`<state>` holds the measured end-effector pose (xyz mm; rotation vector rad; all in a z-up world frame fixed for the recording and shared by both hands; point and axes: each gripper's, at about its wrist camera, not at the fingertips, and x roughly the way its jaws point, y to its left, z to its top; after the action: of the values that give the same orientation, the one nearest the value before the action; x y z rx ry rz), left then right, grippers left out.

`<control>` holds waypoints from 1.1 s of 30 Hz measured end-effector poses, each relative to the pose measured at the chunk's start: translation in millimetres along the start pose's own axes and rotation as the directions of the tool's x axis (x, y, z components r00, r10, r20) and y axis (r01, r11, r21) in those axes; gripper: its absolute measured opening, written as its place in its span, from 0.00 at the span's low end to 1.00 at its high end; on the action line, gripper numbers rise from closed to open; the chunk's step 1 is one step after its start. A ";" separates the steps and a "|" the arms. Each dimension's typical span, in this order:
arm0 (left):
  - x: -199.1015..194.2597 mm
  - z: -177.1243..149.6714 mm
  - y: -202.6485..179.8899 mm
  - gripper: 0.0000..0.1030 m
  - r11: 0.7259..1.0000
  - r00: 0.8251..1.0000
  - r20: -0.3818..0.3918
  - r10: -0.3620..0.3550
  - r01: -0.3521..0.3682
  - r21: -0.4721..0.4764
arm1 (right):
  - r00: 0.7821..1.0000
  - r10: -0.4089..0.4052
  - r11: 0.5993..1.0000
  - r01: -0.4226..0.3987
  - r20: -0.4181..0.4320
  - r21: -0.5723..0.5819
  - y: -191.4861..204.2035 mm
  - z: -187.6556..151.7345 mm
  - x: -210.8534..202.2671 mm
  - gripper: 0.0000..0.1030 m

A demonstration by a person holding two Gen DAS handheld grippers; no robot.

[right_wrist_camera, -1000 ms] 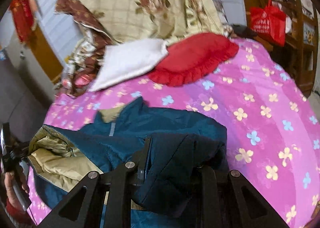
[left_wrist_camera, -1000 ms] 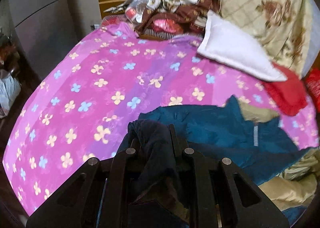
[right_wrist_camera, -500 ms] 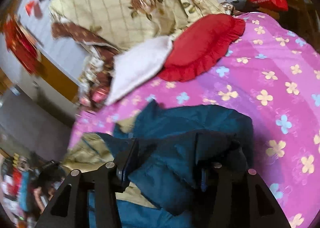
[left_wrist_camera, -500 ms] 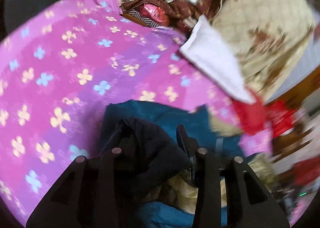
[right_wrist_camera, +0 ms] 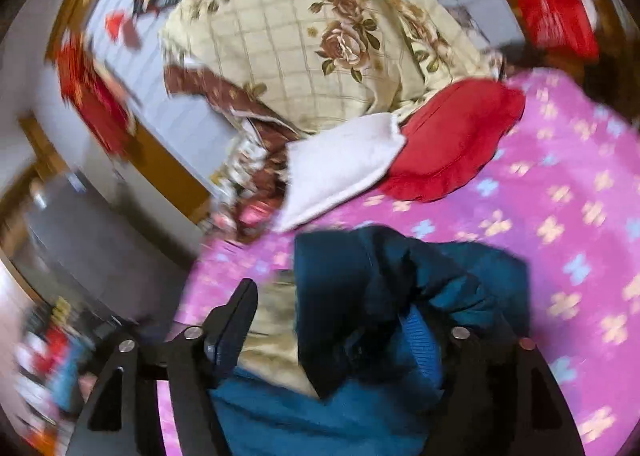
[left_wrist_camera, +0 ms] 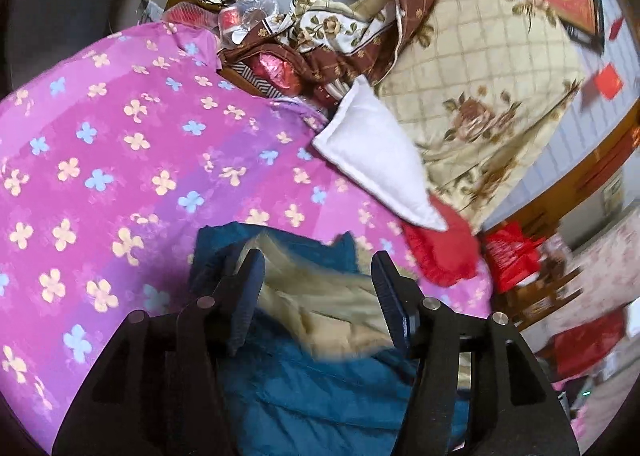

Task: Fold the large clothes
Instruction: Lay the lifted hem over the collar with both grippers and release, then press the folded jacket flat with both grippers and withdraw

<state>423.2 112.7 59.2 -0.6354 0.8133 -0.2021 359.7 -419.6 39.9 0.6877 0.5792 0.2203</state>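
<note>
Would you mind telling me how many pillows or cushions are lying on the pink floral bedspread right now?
2. The white pillow leans against the cream rose-patterned quilt; the red frilled cushion lies beside it, partly tucked under its corner. More could be hidden under the heaped bedding.

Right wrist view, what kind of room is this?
Most likely a bedroom in a home: a bed under a pink flowered sheet, a white pillow and red pillow, and a rose-print quilt piled behind.

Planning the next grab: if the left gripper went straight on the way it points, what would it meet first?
Probably the jacket: its beige lining lies right ahead of the opening left gripper, with nothing gripped. Depth is unclear.
</note>
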 end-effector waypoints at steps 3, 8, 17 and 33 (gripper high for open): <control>-20.5 2.7 -3.6 0.56 1.000 0.999 0.028 -0.016 0.015 0.014 | 0.998 0.041 0.998 -0.043 0.043 0.042 -3.2 6.2 -15.7 0.68; -22.2 -27.6 -30.4 0.65 0.979 0.994 0.031 0.105 -0.109 0.171 | 0.990 -0.141 0.975 0.143 0.025 -0.169 23.2 -15.8 -12.1 0.68; 86.1 -115.9 -85.2 0.66 0.881 0.968 -0.111 0.225 -0.153 0.447 | 0.902 -0.421 0.864 0.366 -0.094 -0.346 -6.1 -75.8 86.7 0.68; 249.2 -104.8 -94.7 0.68 0.827 0.952 -0.041 0.303 -0.242 0.507 | 0.885 -0.464 0.855 0.442 -0.020 -0.271 -82.7 -32.8 181.8 0.80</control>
<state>522.6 -110.2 -90.7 -0.0121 0.9141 -0.1793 490.6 -396.4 -112.7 0.2714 0.7629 -0.1193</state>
